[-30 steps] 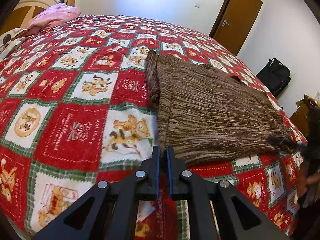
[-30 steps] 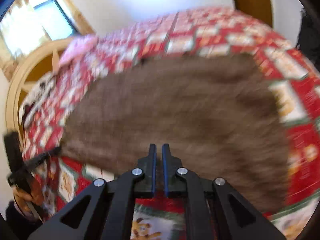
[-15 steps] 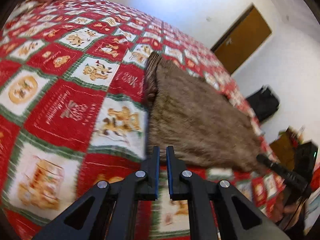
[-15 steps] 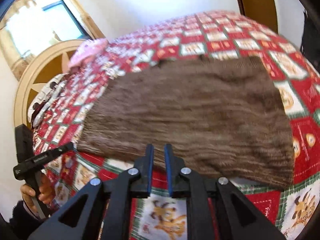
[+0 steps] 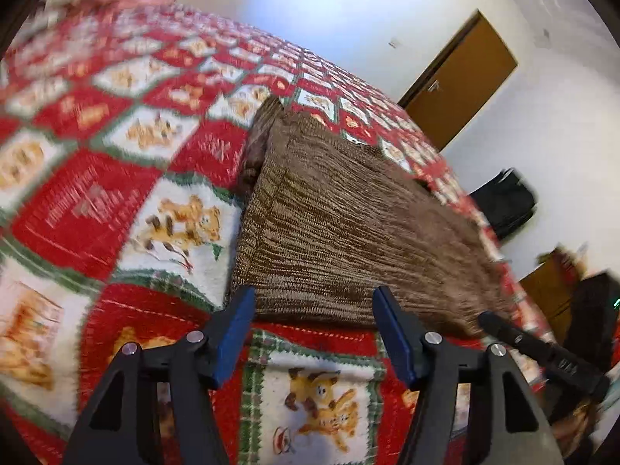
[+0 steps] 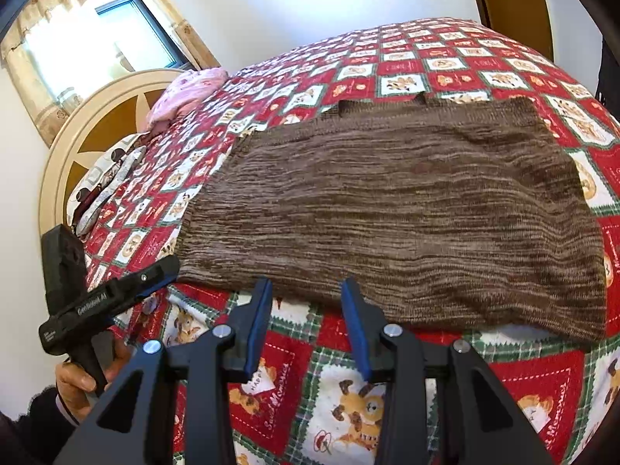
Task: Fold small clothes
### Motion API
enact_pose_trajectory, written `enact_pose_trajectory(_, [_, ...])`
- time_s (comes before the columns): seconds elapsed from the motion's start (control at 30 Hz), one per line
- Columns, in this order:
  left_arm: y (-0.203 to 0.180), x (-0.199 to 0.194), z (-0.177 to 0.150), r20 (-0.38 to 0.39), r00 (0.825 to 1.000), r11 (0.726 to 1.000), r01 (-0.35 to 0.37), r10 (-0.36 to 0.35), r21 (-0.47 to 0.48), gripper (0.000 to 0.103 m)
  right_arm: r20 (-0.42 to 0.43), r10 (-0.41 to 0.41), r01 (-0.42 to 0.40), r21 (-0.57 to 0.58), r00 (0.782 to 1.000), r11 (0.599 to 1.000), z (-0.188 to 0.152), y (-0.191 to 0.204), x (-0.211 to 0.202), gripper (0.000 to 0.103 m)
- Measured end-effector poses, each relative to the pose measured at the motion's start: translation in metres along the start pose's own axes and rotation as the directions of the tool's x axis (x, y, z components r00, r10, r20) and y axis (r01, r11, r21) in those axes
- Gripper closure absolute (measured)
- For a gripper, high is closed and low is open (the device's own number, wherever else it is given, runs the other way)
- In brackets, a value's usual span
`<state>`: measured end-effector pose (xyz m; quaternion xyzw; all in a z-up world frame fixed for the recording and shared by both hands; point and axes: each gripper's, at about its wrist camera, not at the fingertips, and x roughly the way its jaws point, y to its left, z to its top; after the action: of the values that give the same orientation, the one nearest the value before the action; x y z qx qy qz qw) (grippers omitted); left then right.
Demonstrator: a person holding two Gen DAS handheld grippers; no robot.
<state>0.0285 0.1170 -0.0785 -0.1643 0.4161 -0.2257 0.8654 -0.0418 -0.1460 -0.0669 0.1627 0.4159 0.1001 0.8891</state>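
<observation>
A brown knitted sweater [image 5: 341, 224] [image 6: 407, 209] lies folded flat on the red patchwork bedspread [image 5: 89, 201] [image 6: 534, 379]. In the left wrist view my left gripper [image 5: 314, 302] hovers just before the sweater's near edge, its jaws opening, with nothing pinched between the blue pads. My right gripper [image 6: 306, 290] stands at the same near edge further along, its jaws also opening and empty. Each gripper shows in the other's view: the right one [image 5: 542, 356] at lower right, the left one [image 6: 104, 298] at lower left in a person's hand [image 6: 77, 383].
A pink bundle [image 6: 186, 93] and a patterned pillow [image 6: 104, 182] lie by the round headboard [image 6: 89, 124]. A brown door [image 5: 457, 77] and a black bag [image 5: 503, 201] stand past the bed's far side. Bare bedspread surrounds the sweater.
Both grippers went from shut to open. Both have backed off slightly from the sweater's near edge, which now lies flat and free.
</observation>
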Motion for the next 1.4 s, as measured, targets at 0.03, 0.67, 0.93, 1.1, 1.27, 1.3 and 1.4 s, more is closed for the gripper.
enact_pose_trajectory(0.03, [-0.006,-0.01,0.0,0.063,0.997,0.998,-0.044,0.042,0.033,0.039,0.001,-0.003,0.003,-0.001,1.0,1.0,0.0,0.0,-0.001,0.061])
enact_pose_trajectory(0.67, [0.009,0.025,0.01,0.003,0.998,0.984,0.061,-0.062,-0.169,0.08,0.034,-0.01,0.013,-0.106,0.999,0.994,0.054,0.032,0.012,0.056])
enact_pose_trajectory(0.93, [0.015,0.023,-0.001,0.042,0.999,0.965,0.042,-0.032,-0.259,0.079,-0.036,0.051,-0.053,-0.047,0.998,0.997,0.12,0.059,0.087,0.047])
enact_pose_trajectory(1.1, [0.029,0.025,0.003,0.046,0.996,0.931,0.092,-0.081,-0.353,0.076,-0.094,0.047,-0.056,-0.1,0.994,0.993,0.139,0.094,0.139,0.041])
enact_pose_trajectory(1.27, [0.022,0.025,0.001,0.081,0.996,0.954,0.059,-0.037,-0.293,0.076,-0.182,-0.026,-0.008,-0.184,0.983,0.983,0.147,0.123,0.196,0.039])
enact_pose_trajectory(1.3, [0.021,0.025,0.0,0.085,0.996,0.958,0.053,-0.03,-0.281,0.076,-0.19,-0.035,-0.003,-0.198,0.981,0.98,0.145,0.127,0.203,0.039])
enact_pose_trajectory(1.4, [0.02,0.025,-0.001,0.099,0.995,0.961,0.053,-0.027,-0.273,0.076,-0.218,-0.07,0.012,-0.256,0.973,0.967,0.14,0.135,0.221,0.031])
